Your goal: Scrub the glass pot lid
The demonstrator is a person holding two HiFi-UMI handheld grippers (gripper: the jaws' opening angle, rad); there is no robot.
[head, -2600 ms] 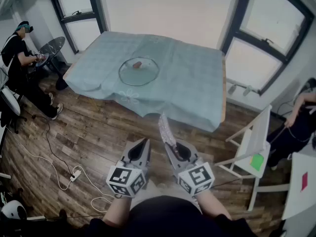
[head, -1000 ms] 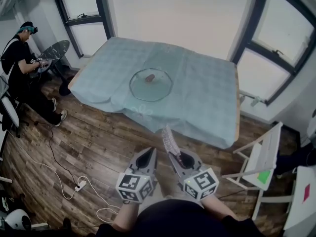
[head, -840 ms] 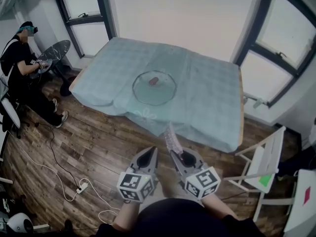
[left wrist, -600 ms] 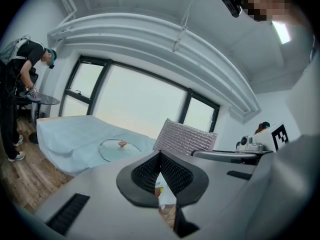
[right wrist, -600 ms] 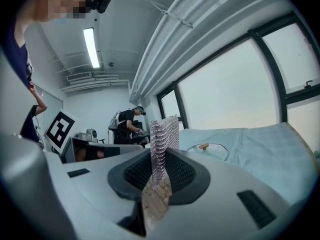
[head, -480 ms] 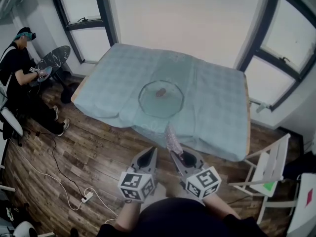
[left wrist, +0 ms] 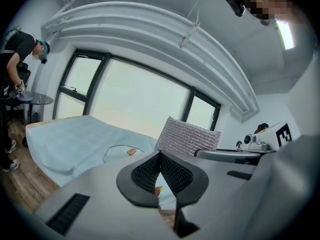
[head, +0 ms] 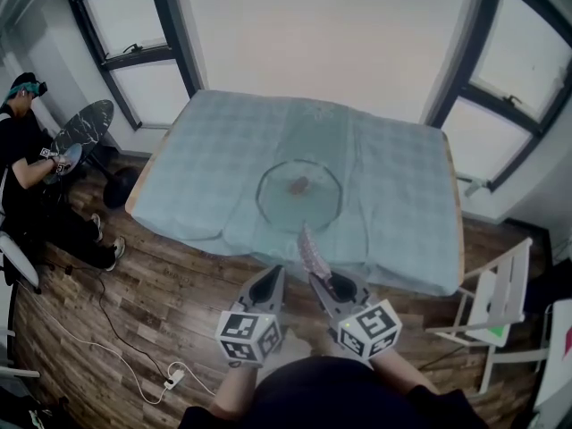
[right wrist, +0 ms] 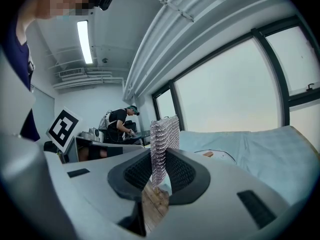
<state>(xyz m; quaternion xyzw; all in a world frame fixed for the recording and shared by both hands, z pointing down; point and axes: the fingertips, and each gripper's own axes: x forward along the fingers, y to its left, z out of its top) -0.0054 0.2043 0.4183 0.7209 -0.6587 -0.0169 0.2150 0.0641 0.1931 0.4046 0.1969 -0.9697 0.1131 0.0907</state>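
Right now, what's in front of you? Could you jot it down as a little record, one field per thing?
floor: wood
table: covered by a blue cloth
lid: glass, flat near the table's middle, brown knob up
left gripper: shut, empty, short of the table
right gripper: shut on pad, short of the table
pad: silvery mesh, sticking out past the jaws
contact with lid: none yet
others: person seated far left; white chair at right

Dark-framed windows (head: 527, 70) flank white wall (head: 313, 34) above wood floor (head: 170, 275).
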